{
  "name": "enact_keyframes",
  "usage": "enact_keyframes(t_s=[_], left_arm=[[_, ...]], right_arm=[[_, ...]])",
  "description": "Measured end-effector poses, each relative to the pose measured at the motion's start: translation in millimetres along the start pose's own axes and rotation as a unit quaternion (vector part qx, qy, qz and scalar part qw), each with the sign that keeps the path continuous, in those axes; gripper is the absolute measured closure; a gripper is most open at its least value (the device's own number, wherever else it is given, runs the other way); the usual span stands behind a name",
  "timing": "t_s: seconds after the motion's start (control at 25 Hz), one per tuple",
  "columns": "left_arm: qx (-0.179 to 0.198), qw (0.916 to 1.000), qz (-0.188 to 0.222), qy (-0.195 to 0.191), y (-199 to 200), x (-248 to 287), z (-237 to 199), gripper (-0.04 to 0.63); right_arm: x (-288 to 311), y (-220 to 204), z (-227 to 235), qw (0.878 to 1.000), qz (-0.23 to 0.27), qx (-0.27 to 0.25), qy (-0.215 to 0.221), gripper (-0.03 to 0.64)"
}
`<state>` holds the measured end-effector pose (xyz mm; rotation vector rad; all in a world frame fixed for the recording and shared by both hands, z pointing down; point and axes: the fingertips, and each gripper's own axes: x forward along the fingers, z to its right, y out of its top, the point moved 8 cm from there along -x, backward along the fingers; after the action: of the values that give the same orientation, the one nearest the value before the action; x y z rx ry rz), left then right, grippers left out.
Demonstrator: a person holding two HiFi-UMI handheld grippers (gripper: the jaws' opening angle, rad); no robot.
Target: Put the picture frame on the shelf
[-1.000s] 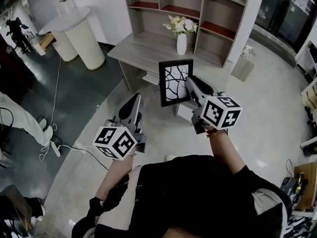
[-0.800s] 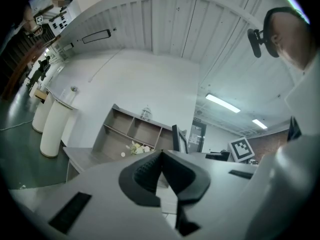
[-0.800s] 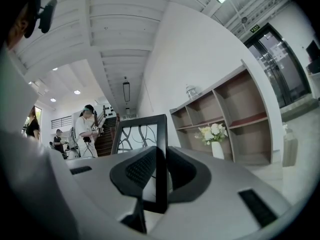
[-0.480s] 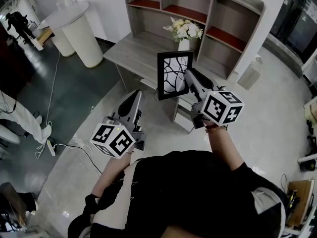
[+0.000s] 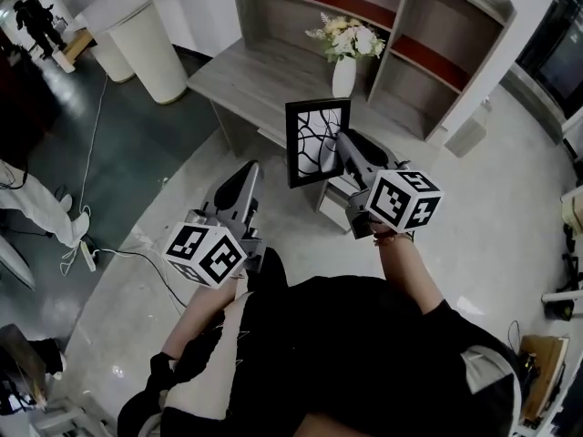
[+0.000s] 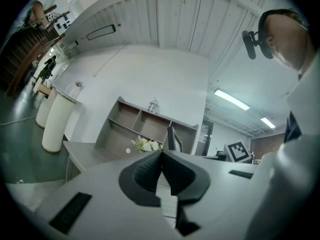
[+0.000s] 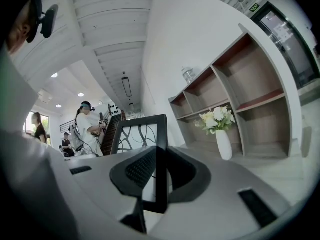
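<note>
A black picture frame (image 5: 315, 140) with a white branch-pattern print stands upright in the air, and my right gripper (image 5: 342, 149) is shut on its right edge. In the right gripper view the frame (image 7: 145, 139) rises between the jaws, its edge pinched between them. The grey wooden shelf unit (image 5: 401, 25) with red-lined compartments stands ahead, on a grey desk (image 5: 264, 85). My left gripper (image 5: 248, 177) hangs lower left, shut and empty; its pads (image 6: 150, 171) meet with nothing between them.
A white vase of flowers (image 5: 344, 57) stands on the desk before the shelf. Round white pedestals (image 5: 141, 30) stand at the far left. A cable and power strip (image 5: 86, 255) lie on the floor at left. People stand in the background (image 7: 87, 129).
The view has drawn closer to the desk and shelf. The frame, still held by my right gripper, has shifted slightly left and nearer the vase. The left gripper keeps its place.
</note>
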<state>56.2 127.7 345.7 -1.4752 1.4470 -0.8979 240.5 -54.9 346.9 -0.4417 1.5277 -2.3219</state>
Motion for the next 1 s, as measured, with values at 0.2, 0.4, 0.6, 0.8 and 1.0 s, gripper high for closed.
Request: enact_keyframes(t_s=[0.2,0.4,0.6,0.8,1.0], left_arm=[[-0.009,0.9996,0.018,0.018,6,16,-29,0.586],[-0.005,0.9998,0.015,-0.012,12,37,-47,0.586],[-0.01,0.9996,0.003,-0.025,22,63,-78,0.586],[-0.011,0.9986,0.006,-0.051,51,104,-111,0.586],[-0.005,0.9971,0.014,-0.075,70,122,-138,0.586]], right_arm=[[27,1,6,1.0,-0.009,-0.003,-0.007,0.542],[49,4,13,1.0,-0.013,-0.007,-0.017,0.543],[79,12,19,0.999,-0.007,-0.006,-0.032,0.543],[110,29,33,0.998,0.002,0.009,-0.067,0.543],[126,38,33,0.995,0.028,0.01,-0.093,0.543]])
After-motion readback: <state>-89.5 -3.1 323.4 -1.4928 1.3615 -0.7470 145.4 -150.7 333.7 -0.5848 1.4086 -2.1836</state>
